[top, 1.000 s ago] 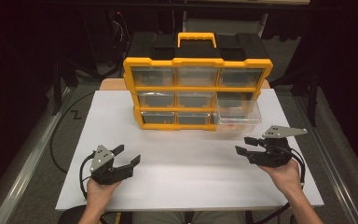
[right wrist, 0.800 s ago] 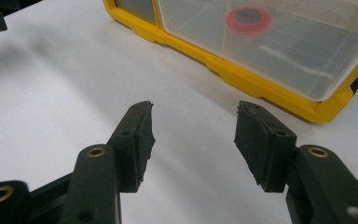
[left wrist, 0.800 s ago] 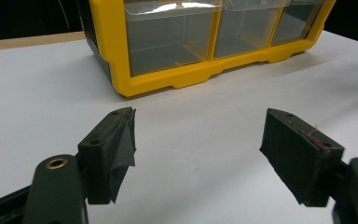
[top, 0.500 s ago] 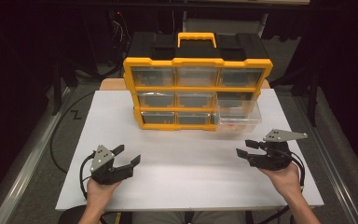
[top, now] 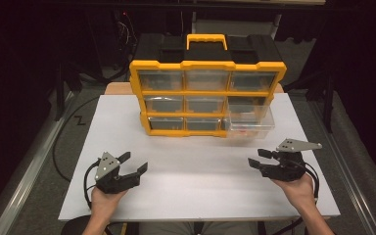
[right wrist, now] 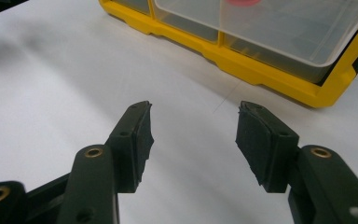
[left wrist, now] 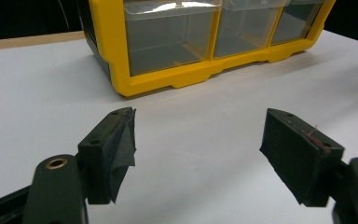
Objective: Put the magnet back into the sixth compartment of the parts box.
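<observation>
A yellow and black organizer (top: pixel 207 98) with clear drawers stands upright at the far middle of the white table (top: pixel 200 181). Its bottom right drawer (top: pixel 249 125) is pulled out, and in the right gripper view something red (right wrist: pixel 244 2) lies in that drawer (right wrist: pixel 270 32). My left gripper (top: pixel 136 162) rests low at the near left, open and holding nothing, its jaws pointing at the organizer (left wrist: pixel 186 77). My right gripper (top: pixel 254 157) sits at the near right, open and holding nothing, in front of the pulled-out drawer. Bare table shows between the jaws of the left gripper (left wrist: pixel 198 140) and of the right gripper (right wrist: pixel 193 126).
A yellow carry handle (top: pixel 206 39) tops the organizer. Dark floor and cables (top: pixel 73 132) surround the table, with a metal rail (top: pixel 24 186) along the left. White table surface lies between the two grippers and the organizer.
My right gripper has drawn slightly back toward the near edge, away from the pulled-out drawer. The left gripper has stayed put.
</observation>
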The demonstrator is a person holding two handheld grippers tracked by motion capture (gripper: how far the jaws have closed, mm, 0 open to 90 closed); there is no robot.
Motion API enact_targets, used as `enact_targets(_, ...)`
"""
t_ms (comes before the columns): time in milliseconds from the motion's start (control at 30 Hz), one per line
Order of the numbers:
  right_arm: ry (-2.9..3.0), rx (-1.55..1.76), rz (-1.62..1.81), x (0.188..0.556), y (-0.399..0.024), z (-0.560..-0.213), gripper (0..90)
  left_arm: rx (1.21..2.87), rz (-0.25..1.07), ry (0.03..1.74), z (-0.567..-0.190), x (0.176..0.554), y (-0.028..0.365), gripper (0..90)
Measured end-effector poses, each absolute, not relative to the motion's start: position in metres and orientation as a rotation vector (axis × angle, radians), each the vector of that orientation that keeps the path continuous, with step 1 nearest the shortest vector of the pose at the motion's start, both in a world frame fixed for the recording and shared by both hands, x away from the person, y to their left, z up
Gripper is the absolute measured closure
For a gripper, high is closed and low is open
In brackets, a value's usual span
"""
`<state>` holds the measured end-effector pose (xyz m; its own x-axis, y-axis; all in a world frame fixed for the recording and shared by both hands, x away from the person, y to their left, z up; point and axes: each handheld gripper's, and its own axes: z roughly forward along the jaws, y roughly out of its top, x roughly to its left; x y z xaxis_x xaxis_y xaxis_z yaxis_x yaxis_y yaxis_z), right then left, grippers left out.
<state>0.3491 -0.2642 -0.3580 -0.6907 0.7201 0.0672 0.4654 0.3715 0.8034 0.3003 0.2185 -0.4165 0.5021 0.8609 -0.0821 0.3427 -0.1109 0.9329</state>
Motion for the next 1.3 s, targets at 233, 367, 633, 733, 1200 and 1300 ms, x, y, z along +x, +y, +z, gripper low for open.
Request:
enact_targets(233, 2.34, 1.048, 1.222, 0.348, -0.265, -0.363, 46.9, 1.687, 0.612, 1.034, -0.416, 0.3, 0.219, 26.3)
enact_targets(367, 2.328, 1.049, 1.229, 0.347, -0.267, -0.365, 46.7, 1.686, 0.611, 1.034, -0.416, 0.3, 0.219, 26.3)
enact_targets(633, 2.32, 1.064, 1.23, 0.345, -0.269, -0.37, 46.3, 1.686, 0.612, 1.035, -0.416, 0.3, 0.218, 26.4)
enact_targets(733, 2.315, 1.058, 1.23, 0.345, -0.27, -0.371, 45.9, 1.687, 0.613, 1.033, -0.416, 0.3, 0.219, 26.4)
enact_targets(1200, 2.299, 1.066, 1.238, 0.342, -0.274, -0.379, 45.7, 1.687, 0.617, 1.033, -0.416, 0.3, 0.219, 26.4)
enact_targets(1300, 2.293, 1.071, 1.242, 0.342, -0.275, -0.381, 45.7, 1.687, 0.617, 1.033, -0.416, 0.3, 0.219, 26.4)
